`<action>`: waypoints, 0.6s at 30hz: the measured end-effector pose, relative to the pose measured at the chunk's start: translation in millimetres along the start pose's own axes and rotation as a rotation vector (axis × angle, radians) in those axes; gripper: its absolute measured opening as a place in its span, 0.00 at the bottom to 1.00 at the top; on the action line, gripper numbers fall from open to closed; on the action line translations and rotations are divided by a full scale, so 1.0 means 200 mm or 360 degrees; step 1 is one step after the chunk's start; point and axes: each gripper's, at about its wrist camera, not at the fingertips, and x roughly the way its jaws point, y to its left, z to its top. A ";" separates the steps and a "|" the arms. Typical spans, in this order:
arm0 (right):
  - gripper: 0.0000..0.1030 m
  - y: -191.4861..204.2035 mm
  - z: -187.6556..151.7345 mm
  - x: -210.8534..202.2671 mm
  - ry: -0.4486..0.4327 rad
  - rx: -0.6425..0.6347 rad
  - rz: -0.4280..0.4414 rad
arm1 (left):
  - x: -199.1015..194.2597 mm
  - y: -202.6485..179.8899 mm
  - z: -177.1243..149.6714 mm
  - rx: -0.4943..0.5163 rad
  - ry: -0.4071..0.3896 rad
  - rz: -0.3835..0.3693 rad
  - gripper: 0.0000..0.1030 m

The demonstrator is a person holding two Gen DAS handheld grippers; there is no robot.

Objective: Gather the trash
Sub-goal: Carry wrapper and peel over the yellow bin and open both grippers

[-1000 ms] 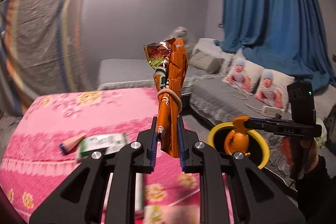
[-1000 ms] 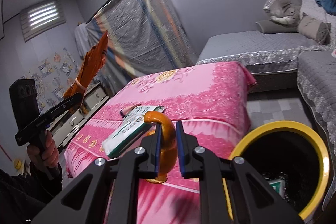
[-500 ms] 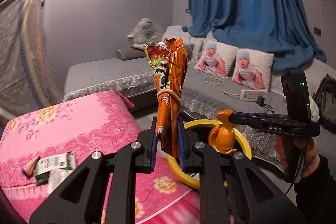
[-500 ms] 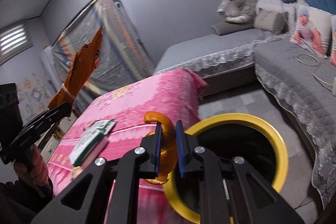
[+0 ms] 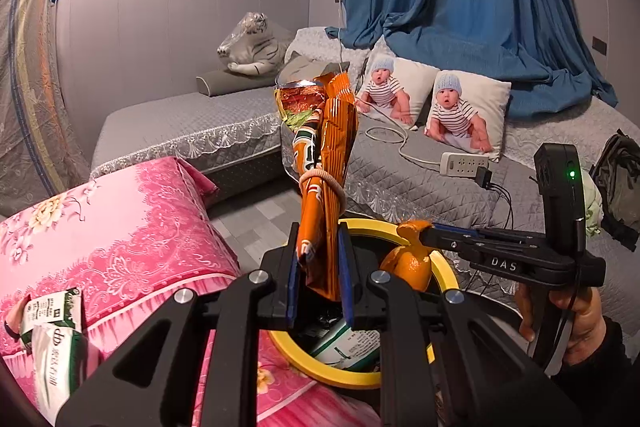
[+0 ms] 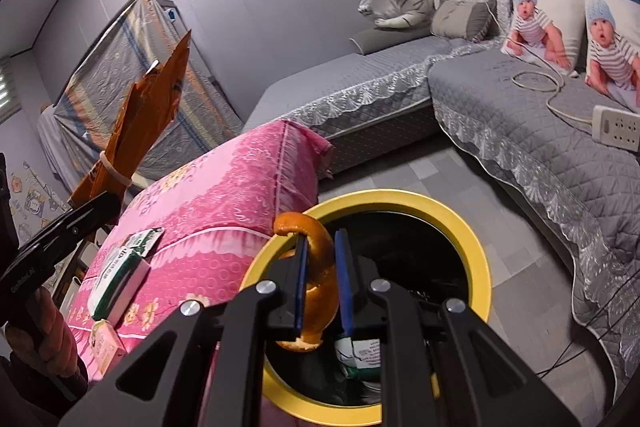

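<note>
We have swung both grippers away from the pink bedspread (image 5: 120,227) and now hold them over the yellow-rimmed trash bin (image 6: 476,239), which a second ago sat off to the side. Our left gripper (image 5: 319,275) has its jaws clamped narrowly on an orange snack bag (image 5: 328,163) tied with a rubber band; our right gripper (image 6: 321,283) pinches an orange peel (image 6: 320,263). Both pieces look ready to drop. Green-and-white packets (image 6: 120,275) remain on the bed to collect.
</note>
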 end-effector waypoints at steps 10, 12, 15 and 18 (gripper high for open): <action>0.13 -0.07 -0.03 0.11 0.0067 0.0036 -0.0113 | 0.31 0.05 -0.08 -0.0048 0.0171 0.0056 0.16; 0.13 -0.08 -0.04 0.12 0.0071 0.0052 -0.0126 | 0.36 0.06 -0.09 -0.0064 0.0207 0.0055 0.16; 0.17 -0.10 -0.04 0.14 0.0094 0.0066 -0.0142 | 0.43 0.10 -0.11 -0.0123 0.0262 0.0057 0.19; 0.37 -0.11 -0.05 0.15 0.0116 0.0065 -0.0243 | 0.46 0.14 -0.13 -0.0200 0.0308 0.0066 0.74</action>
